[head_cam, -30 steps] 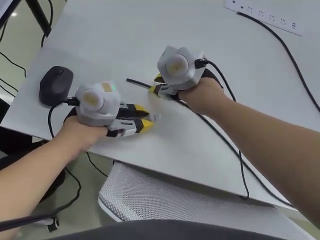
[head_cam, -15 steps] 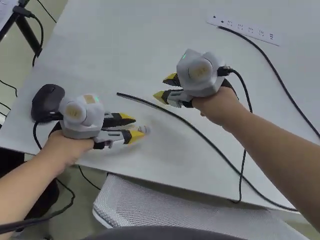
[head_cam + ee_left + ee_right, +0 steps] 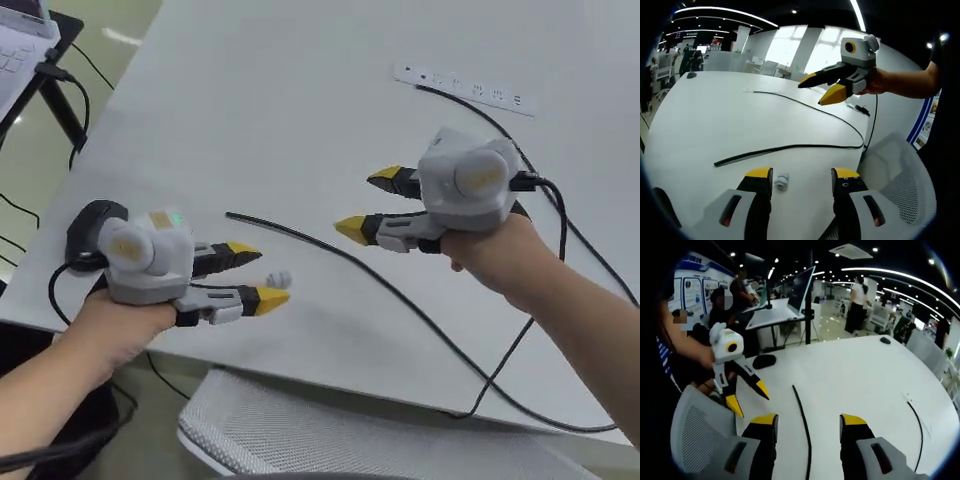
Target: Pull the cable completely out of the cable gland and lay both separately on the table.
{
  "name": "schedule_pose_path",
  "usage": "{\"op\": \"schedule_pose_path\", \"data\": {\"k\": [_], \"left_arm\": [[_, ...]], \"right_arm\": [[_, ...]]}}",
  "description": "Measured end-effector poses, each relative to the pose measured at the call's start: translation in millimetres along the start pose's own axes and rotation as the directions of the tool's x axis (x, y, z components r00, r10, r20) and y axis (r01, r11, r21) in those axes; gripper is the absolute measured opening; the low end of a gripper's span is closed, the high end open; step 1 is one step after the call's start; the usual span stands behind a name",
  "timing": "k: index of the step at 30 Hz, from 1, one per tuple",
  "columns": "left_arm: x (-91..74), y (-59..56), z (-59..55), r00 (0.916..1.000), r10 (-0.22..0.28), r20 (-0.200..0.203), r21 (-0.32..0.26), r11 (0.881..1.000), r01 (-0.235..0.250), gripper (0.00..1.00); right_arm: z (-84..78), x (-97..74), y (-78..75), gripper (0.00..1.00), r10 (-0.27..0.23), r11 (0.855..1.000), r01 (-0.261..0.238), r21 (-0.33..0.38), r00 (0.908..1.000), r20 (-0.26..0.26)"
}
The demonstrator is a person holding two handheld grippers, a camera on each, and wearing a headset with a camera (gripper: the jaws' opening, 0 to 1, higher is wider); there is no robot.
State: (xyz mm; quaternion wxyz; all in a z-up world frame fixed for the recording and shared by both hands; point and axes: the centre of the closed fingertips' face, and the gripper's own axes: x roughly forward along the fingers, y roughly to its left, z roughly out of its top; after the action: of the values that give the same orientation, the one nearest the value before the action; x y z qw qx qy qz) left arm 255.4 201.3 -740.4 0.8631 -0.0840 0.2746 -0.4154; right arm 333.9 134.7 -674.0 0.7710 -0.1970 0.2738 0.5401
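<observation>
**Cable** [image 3: 330, 250]: thin, black, lying loose on the surface [image 3: 250, 100]. Its free end rests ahead of the left tool [image 3: 258, 272]. Its run passes under the gap of the right tool [image 3: 368, 203] and back toward the person.
- Handling (judged): light, limp, smooth-jacketed, and likely to slip through a light pinch.
- Hold: crosswise, a little back from the free end.

**Cable gland** [image 3: 782, 181]: small, pale, round-bodied. It sits on the surface inside the left tool's gap, just beside one jaw tip; whether it touches that tip cannot be told. It lies apart from the cable, with nothing threaded through it.
- Handling (judged): light, hard and prone to roll or squirt out.
- Hold: squarely across the body.

**Left tool**: jaws spread, holding nothing, low over the surface.

**Right tool**: jaws spread, empty, raised above the surface.

**Task status** (judged): both items are separated and laid down.
</observation>
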Motion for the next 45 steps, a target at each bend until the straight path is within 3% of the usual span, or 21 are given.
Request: {"op": "schedule_pose_path", "data": {"k": [10, 12, 18, 27, 33, 37, 42, 45], "left_arm": [[-10.6, -25.1, 23.6, 0.9994, -0.029, 0.019, 0.004, 1.0, 0.029, 0.6], [-14.0, -33.6, 33.8, 0.9993, -0.029, 0.025, 0.015, 0.999, 0.029, 0.61], [-20.4, -43.7, 47.3, 0.9974, -0.028, 0.067, 0.02, 0.999, 0.027, 0.65], [-21.4, -53.7, 44.1, 0.9977, -0.003, 0.068, 0.038, 0.999, 0.001, 0.75], [-26.4, -61.5, 34.6, 0.9995, 0.005, 0.03, 0.036, 0.999, -0.006, 0.76], [-28.8, -60.8, 27.9, 0.9997, 0.023, 0.003, 0.035, 0.999, -0.023, 0.81], [-27.8, -56.4, 22.9, 0.9983, 0.054, -0.023, 0.036, 0.998, -0.053, 0.86], [-25.7, -56.8, 21.3, 0.9971, 0.066, -0.037, 0.051, 0.997, -0.065, 0.9]], "right_arm": [[-18.7, -66.3, 7.0, 0.58, -0.051, 0.994, 0.043, 0.103, 0.9955, 0.08], [-27.0, -77.5, 9.0, 0.6, -0.065, 0.991, 0.054, 0.124, 0.9945, 0.082], [-54.5, -104.0, 17.1, 0.64, -0.095, 0.98, 0.076, 0.182, 0.991, 0.094], [-88.0, -125.2, 29.1, 0.73, -0.134, 0.947, 0.085, 0.309, 0.9807, 0.142], [-107.5, -134.4, 35.4, 0.83, -0.143, 0.938, 0.088, 0.335, 0.9788, 0.146], [-121.8, -138.2, 40.9, 0.89, -0.142, 0.926, 0.083, 0.368, 0.9805, 0.136], [-140.5, -138.3, 45.9, 0.99, -0.122, 0.923, 0.076, 0.377, 0.9874, 0.1], [-148.2, -139.3, 48.9, 0.99, -0.1, 0.924, 0.062, 0.377, 0.9915, 0.083]]}}
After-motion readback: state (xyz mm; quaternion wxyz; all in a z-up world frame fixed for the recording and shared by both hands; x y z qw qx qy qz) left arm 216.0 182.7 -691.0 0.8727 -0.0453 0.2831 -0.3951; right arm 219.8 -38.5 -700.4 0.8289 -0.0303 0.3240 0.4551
